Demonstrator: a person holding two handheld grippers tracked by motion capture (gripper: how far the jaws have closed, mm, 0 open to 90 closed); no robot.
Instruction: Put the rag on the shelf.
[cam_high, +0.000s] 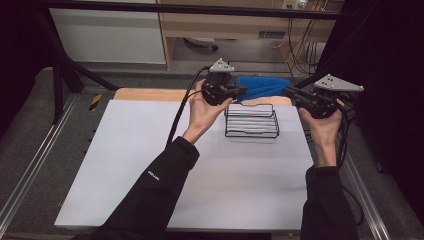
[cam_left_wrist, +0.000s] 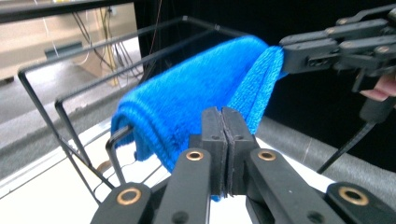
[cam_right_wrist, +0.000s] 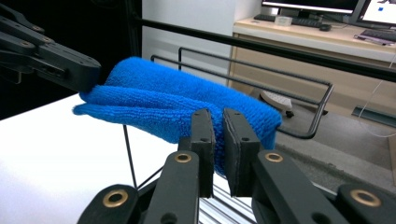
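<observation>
A blue towel (cam_high: 262, 86) is stretched between my two grippers just above the far top wire of a black wire rack (cam_high: 252, 122). My left gripper (cam_high: 242, 90) is shut on the towel's left end and my right gripper (cam_high: 288, 91) on its right end. In the left gripper view the jaws (cam_left_wrist: 223, 119) are pressed together on the towel (cam_left_wrist: 196, 88), which sags over the rack (cam_left_wrist: 107, 43); the right gripper (cam_left_wrist: 289, 58) clamps its far end. In the right gripper view the jaws (cam_right_wrist: 218, 123) stand close together against the towel (cam_right_wrist: 159, 102), and the left gripper (cam_right_wrist: 88, 74) pinches the other end.
The rack stands at the far middle of a white tabletop (cam_high: 150, 165) with a wooden strip (cam_high: 150, 94) behind it. Black frame bars (cam_high: 200, 8) cross the back. A desk with monitors (cam_right_wrist: 327, 32) and cables lies beyond the table.
</observation>
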